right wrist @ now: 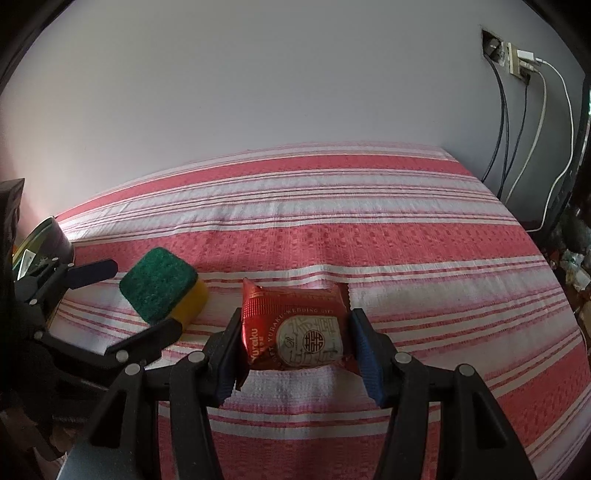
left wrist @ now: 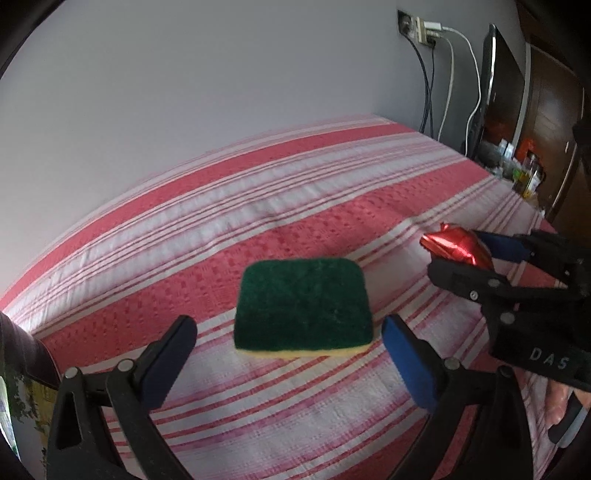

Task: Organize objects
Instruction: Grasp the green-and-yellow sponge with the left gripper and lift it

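A green-topped yellow sponge (left wrist: 302, 306) lies on the red and white striped bedcover (left wrist: 258, 206). My left gripper (left wrist: 290, 339) is open, its fingers on either side of the sponge's near edge, not touching it. The sponge also shows in the right wrist view (right wrist: 162, 284), with the left gripper (right wrist: 122, 302) around it. My right gripper (right wrist: 295, 332) is shut on a red foil snack packet (right wrist: 295, 325) resting on the bedcover (right wrist: 369, 236). In the left wrist view the packet (left wrist: 458, 247) sits between the right gripper's fingers (left wrist: 461, 280), to the right of the sponge.
A white wall runs behind the bed. A socket with cables (left wrist: 532, 29) hangs at the upper right, beside a dark screen (left wrist: 495, 92) and a cluttered shelf (left wrist: 517, 162). A round tin (right wrist: 44, 236) stands at the bed's left edge.
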The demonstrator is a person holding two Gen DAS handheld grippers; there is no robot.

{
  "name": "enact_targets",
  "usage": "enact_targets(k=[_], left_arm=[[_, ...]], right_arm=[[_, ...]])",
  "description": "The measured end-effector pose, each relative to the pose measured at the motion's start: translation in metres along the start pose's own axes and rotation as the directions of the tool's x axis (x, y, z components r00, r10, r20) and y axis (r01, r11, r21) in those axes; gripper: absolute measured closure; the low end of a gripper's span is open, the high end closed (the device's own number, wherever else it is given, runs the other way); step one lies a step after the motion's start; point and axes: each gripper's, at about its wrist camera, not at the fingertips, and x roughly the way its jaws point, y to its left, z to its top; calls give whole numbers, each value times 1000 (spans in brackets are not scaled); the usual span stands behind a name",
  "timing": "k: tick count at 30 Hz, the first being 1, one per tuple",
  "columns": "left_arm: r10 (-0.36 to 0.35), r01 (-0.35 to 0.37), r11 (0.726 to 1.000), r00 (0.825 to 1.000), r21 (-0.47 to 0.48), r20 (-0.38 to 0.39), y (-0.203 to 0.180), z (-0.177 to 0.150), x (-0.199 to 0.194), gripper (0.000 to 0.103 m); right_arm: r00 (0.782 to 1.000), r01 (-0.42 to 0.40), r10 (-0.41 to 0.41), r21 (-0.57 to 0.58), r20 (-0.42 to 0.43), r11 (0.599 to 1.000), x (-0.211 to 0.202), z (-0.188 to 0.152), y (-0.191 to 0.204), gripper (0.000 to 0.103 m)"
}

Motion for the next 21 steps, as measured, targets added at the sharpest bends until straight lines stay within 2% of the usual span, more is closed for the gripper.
enact_targets(k=[2,3,4,10,13,21], left_arm=[[-10,10,1000,1000,4,-4,0,-1,0,16],[-19,19,1000,1000,-3,-7,2,-1,0,28],[-43,43,999,999,-10,-8,4,-1,0,33],[-21,22,999,999,-28,41,8,-2,-11,34],[24,-21,999,996,-32,90,10,-6,-22,34],[142,-125,988,966,-89,215,20,-18,-49,34]], right_arm=[[1000,4,-4,3,1,1000,0,0,0,46],[1000,6,-6,2,3,1000,-1,-1,0,46],[1000,10,-10,0,7,1000,-1,-1,1,46],[999,23,-23,-2,23,1000,-4,-1,2,46],[999,32,-32,2,38,999,-7,-1,3,46],[990,28,-26,-10,136,1000,-25,-3,21,46]])
